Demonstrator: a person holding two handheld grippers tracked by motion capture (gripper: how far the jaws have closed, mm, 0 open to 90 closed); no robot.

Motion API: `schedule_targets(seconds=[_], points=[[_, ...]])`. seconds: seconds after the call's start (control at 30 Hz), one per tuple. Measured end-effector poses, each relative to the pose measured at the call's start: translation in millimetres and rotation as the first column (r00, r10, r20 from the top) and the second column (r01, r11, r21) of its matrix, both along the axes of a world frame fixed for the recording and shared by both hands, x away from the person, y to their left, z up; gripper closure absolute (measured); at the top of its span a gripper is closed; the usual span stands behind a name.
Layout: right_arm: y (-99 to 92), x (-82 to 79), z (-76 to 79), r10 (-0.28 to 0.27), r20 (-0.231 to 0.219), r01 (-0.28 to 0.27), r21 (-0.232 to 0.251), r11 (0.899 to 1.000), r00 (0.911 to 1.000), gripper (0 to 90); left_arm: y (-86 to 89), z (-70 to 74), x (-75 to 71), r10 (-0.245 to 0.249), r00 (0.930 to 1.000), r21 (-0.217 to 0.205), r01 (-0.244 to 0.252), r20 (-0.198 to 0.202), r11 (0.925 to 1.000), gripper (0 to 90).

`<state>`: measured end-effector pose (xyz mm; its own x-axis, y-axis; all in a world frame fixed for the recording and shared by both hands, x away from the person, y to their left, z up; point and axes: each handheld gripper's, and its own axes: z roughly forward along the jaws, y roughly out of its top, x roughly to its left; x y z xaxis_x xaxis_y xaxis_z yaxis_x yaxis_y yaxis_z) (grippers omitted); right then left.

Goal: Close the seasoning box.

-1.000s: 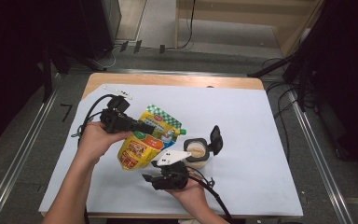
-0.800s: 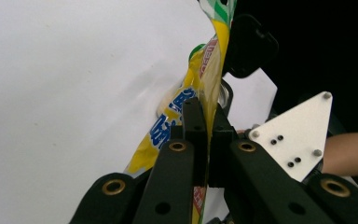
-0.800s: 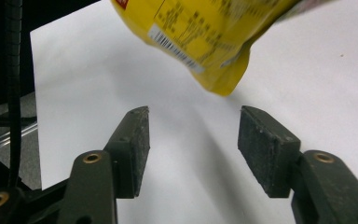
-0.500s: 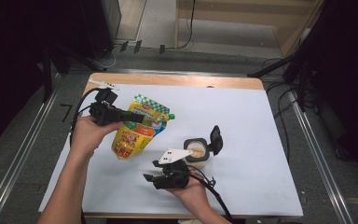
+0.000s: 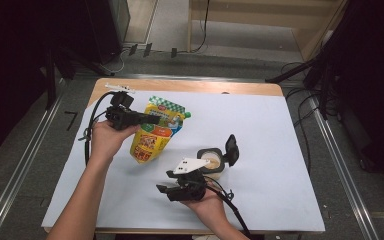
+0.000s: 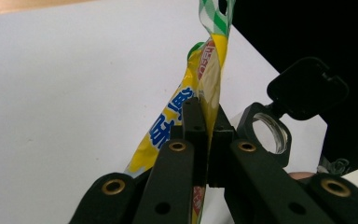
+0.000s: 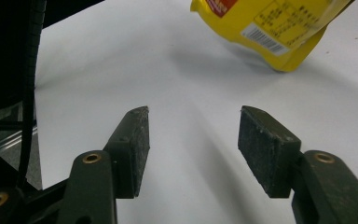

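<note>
My left gripper (image 5: 152, 119) has its jaws clenched on the yellow pouch (image 5: 156, 134); in the left gripper view the two pads pinch the flat edge of the pouch (image 6: 200, 88) between them with no gap to spare. The pouch hangs tilted from that grip, its green-checked top toward the far side of the bench (image 5: 280, 130) and its lower corner close to or just touching the white sheet; I cannot tell which from above.

My right gripper (image 5: 164, 189) sits near the bench's near edge with its jaws released, standing about half apart. In the right gripper view the pads (image 7: 133, 140) have bare white sheet between them, and the bottom of the pouch (image 7: 270, 32) lies well ahead of them, apart from both.

Just beside my right hand (image 5: 207, 202) stands a small round jar (image 5: 212, 162) with its black flip lid (image 5: 231, 149) raised.

The right half of the bench is open white surface out to its edge. The wooden far edge runs just behind the pouch's top.
</note>
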<state>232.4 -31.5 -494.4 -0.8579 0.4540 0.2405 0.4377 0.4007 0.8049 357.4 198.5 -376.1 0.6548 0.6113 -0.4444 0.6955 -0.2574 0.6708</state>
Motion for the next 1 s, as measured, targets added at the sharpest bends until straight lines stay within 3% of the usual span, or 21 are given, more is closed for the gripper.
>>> schedule_targets(seconds=[0.17,0.3,0.57,0.83,1.0], points=[[-1.3,0.8,1.3,-0.004,0.004,0.004,0.007,1.000,1.0000,45.0,6.1,0.0,-0.8,0.003,1.0000,-0.012,-0.003,-0.005,0.9999,90.0],[-1.7,0.9,1.8,-0.005,0.005,0.005,0.008,1.000,1.0000,45.0,13.5,1.9,-6.3,0.009,1.0000,0.014,-0.009,0.001,0.9999,89.9],[-2.1,-0.1,2.8,-0.003,0.005,0.003,0.007,1.000,1.0000,45.2,25.7,0.3,-11.9,-0.008,0.9998,-0.006,0.008,-0.017,0.9999,88.7],[-2.7,0.0,3.6,-0.004,0.010,0.004,0.007,1.000,0.9999,45.2,35.8,0.6,-18.7,-0.010,0.9999,-0.016,0.010,-0.009,0.9998,85.1],[-2.2,-0.9,3.7,0.000,0.014,0.000,0.003,1.000,0.9999,45.2,41.7,5.2,-23.6,-0.005,1.0000,-0.022,0.006,0.002,0.9997,77.8]])
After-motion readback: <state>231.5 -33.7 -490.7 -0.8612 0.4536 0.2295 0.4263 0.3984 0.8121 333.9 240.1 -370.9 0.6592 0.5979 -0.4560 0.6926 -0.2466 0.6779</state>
